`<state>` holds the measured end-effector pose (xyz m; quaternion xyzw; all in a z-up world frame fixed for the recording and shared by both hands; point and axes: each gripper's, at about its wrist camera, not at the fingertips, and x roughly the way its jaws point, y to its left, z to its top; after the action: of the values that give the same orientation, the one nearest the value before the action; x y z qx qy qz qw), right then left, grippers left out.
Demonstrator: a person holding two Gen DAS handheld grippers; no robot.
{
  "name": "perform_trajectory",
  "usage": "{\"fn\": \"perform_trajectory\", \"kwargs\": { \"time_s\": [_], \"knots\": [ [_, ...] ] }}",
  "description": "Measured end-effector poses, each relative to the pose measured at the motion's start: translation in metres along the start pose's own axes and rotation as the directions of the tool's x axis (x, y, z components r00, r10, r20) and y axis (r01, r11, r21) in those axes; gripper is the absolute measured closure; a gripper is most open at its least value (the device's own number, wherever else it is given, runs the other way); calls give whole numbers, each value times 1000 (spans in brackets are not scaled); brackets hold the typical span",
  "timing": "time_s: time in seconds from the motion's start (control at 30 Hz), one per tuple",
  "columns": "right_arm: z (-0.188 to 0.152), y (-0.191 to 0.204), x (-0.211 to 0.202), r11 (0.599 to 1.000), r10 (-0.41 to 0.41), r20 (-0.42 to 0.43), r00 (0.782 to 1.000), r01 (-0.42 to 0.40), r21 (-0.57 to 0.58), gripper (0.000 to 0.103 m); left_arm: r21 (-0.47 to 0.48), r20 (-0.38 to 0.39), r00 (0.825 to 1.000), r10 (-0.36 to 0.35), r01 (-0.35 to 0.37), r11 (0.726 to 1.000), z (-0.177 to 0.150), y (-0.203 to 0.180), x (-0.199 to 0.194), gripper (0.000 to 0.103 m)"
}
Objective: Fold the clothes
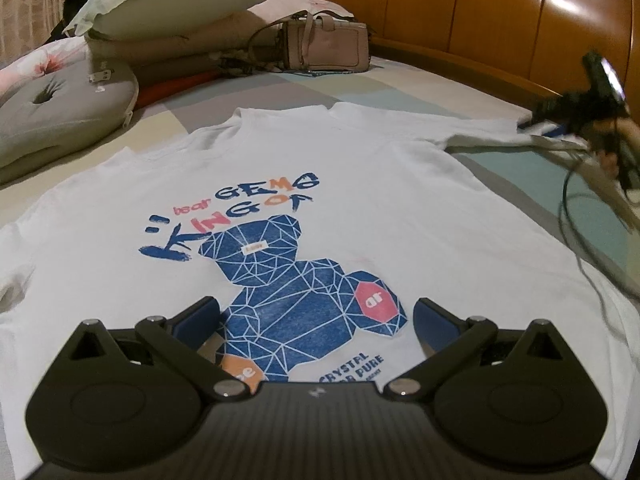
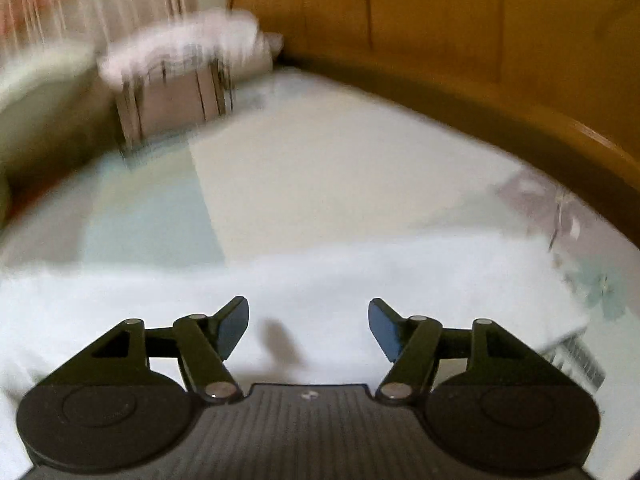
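A white T-shirt [image 1: 360, 184] with a blue geometric bear print lies flat, front up, on the bed, its collar at the far end. My left gripper [image 1: 316, 308] hovers open over the lower part of the print with nothing between its fingers. The shirt's right sleeve [image 1: 480, 132] stretches out to the right, where my right gripper [image 1: 560, 134] shows blurred at its end. In the right wrist view my right gripper [image 2: 307, 304] stands open just above white fabric [image 2: 360, 272], gripping nothing. That view is motion-blurred.
A beige handbag [image 1: 324, 46] and stacked pillows [image 1: 168, 4] sit at the far end. A grey cushion [image 1: 60, 108] lies at the left. The wooden headboard [image 1: 500, 20] curves along the right side. A dark cable [image 1: 576, 220] trails over the pastel bed sheet [image 1: 500, 184].
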<state>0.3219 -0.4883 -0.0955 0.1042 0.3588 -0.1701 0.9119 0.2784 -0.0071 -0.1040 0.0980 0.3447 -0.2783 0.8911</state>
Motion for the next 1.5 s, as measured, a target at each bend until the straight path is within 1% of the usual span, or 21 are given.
{"fn": "perform_trajectory", "kwargs": {
  "time_s": [0.1, 0.17, 0.23, 0.3, 0.37, 0.43, 0.47, 0.5, 0.57, 0.6, 0.63, 0.77, 0.83, 0.93, 1.07, 1.13, 1.23, 1.27, 1.33, 1.4, 1.5],
  "knots": [
    [-29, 8, -15, 990, -58, 31, 998, 61, -125, 21, -1, 0, 1000, 4, -4, 1000, 0, 0, -1, 1],
    [-32, -4, -25, 994, -55, -7, 998, 55, -95, 17, -1, 1, 1000, 3, -3, 1000, 0, 0, -1, 1],
    [-21, -11, -30, 997, -66, -65, 996, 63, -51, 16, -2, 5, 1000, 1, -1, 1000, 1, 1, -2, 1],
    [-5, -9, -32, 997, -75, -40, 996, 74, -31, 16, -3, 8, 1000, -1, 1, 1000, 2, 1, -2, 1],
    [13, 1, -28, 999, -39, -11, 999, 39, 7, 15, -6, 8, 1000, 1, -1, 1000, 2, 2, -1, 1],
    [27, 18, -14, 1000, 10, -25, 1000, -10, 18, 14, -8, 2, 1000, 6, -6, 1000, 1, 3, 1, 1],
    [31, 29, -3, 1000, 8, -49, 999, -8, 5, 14, -9, -1, 1000, 8, -8, 1000, 1, 3, 2, 1],
    [33, 40, 9, 1000, -10, -79, 997, 9, -17, 14, -8, -3, 1000, 9, -9, 1000, 1, 4, 2, 1],
    [34, 51, 28, 995, -83, -95, 992, 79, -54, 13, -7, -5, 1000, 11, -11, 1000, 0, 4, 3, 1],
    [33, 56, 37, 991, -124, -96, 988, 117, -72, 4, -5, -4, 1000, 12, -12, 1000, 0, 4, 2, 1],
    [33, 60, 46, 984, -164, -97, 982, 156, -89, 0, -5, -3, 1000, 15, -15, 1000, 0, 5, 2, 1],
    [47, 29, 53, 975, -191, -123, 974, 203, 87, 0, -11, -4, 1000, 26, -26, 1000, 1, 6, 0, 1],
    [52, 24, 47, 970, -163, -158, 974, 187, 154, 2, -11, -2, 999, 33, -33, 999, 1, 7, -1, 1],
    [59, 44, 26, 983, -14, -166, 986, 43, 176, 2, -12, 1, 999, 40, -40, 999, 2, 8, -3, 1],
    [59, 99, 14, 993, 93, -209, 974, -75, 92, 0, -8, 0, 999, 46, -46, 999, 2, 8, -4, 1],
    [54, 128, 20, 996, 85, -247, 965, -78, 36, 0, -2, 1, 999, 49, -49, 999, 3, 8, -5, 1],
    [40, 155, 37, 998, 35, -283, 958, -48, -36, 0, 5, -1, 998, 60, -60, 998, 3, 10, -4, 1],
    [36, 161, 44, 998, 4, -279, 960, -23, -64, 0, 2, -2, 998, 63, -63, 998, 3, 11, -4, 1],
    [36, 168, 49, 994, -21, -226, 974, -3, -106, 0, -8, -1, 998, 66, -66, 998, 3, 14, -5, 1],
    [41, 164, 54, 996, -23, -208, 978, 6, -84, 0, -23, 1, 998, 66, -66, 998, 3, 17, -6, 1],
    [60, 161, 63, 998, -62, -236, 970, 57, -28, 0, -30, 6, 998, 67, -67, 997, 4, 19, -9, 1]
  ]
}}
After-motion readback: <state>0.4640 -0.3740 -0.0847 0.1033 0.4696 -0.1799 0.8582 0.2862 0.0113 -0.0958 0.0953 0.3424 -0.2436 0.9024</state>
